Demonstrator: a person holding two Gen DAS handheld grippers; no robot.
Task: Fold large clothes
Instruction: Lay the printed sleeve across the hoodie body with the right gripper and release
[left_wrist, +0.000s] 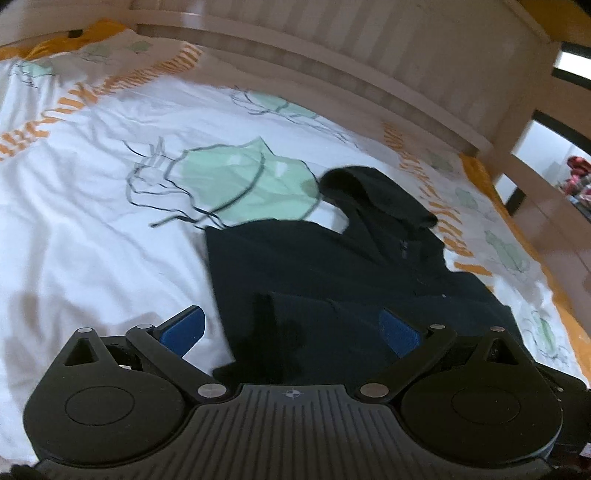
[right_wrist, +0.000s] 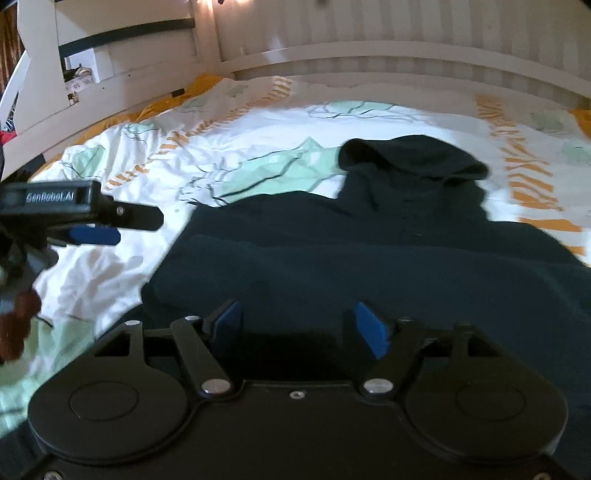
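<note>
**Q:** While the dark hoodie lies on the bed, how far has your fold come?

**A:** Partway, as a judgement. Your hoodie rests on the white patterned duvet, hood pointing toward the slatted headboard. In the right wrist view a thick band of fabric lies doubled across the body nearest you, which suggests one fold, perhaps a sleeve or the hem, is already laid over. The hood is not yet tucked, and the garment is spread wide, so the narrowing folds and the final halving appear to be left.

**Q:** What do your tongs hold?

**A:** Nothing that shows. Your left gripper has its blue pads spread wide, one over bare duvet and one over the hoodie's near left edge; whether they touch the cloth you cannot tell. Your right gripper likewise stands with jaws parted, above the near band of fabric, with no cloth pinched between them.

**Q:** And around the garment?

**A:** Green leaf prints and orange stripes mark the duvet; beyond it stands the pale headboard. In the right wrist view your left gripper appears from the side, off the hoodie's left edge.
</note>
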